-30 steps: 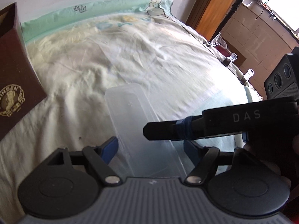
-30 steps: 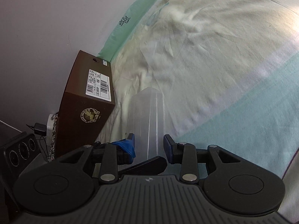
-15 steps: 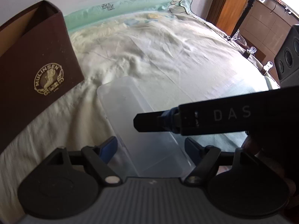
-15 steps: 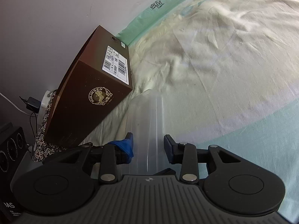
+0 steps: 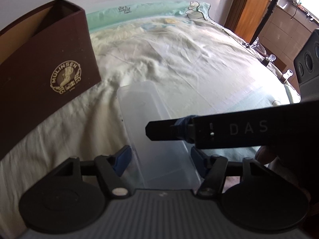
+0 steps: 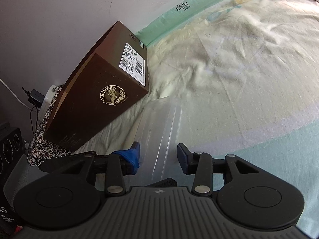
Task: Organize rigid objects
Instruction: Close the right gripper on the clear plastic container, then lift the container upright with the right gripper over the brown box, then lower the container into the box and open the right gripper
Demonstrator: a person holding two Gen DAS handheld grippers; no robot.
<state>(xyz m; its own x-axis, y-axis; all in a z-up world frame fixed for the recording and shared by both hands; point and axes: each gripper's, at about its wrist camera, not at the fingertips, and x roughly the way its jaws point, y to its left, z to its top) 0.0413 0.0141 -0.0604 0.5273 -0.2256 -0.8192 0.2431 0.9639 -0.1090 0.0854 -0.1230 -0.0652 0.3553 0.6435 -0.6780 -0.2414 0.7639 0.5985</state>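
A long clear plastic box (image 5: 143, 107) lies lengthwise over the pale bed sheet (image 5: 189, 59), its near end between both grippers. My left gripper (image 5: 160, 155) has its jaws closing around the box's width; a sliver of sheet still shows beside the left pad. From the right, my right gripper's finger (image 5: 169, 131) crosses above the box. In the right wrist view the clear box (image 6: 159, 119) stands edge-on between the jaws of my right gripper (image 6: 158, 152), which are opening, with a gap at the right pad. The brown shoe box (image 5: 45, 75) (image 6: 103, 99) stands open-topped to the left.
A wall runs behind the shoe box, with a charger and power strip (image 6: 35, 97) at the bed's left edge. A wooden door (image 5: 253, 6) and small bottles (image 5: 287, 73) sit past the bed's right edge. A person's hand (image 5: 265, 155) holds the right gripper.
Both grippers and the clear box moved toward the brown shoe box, which now looms larger. The left jaws narrowed around the box; the right jaws widened slightly and the wrist rolled.
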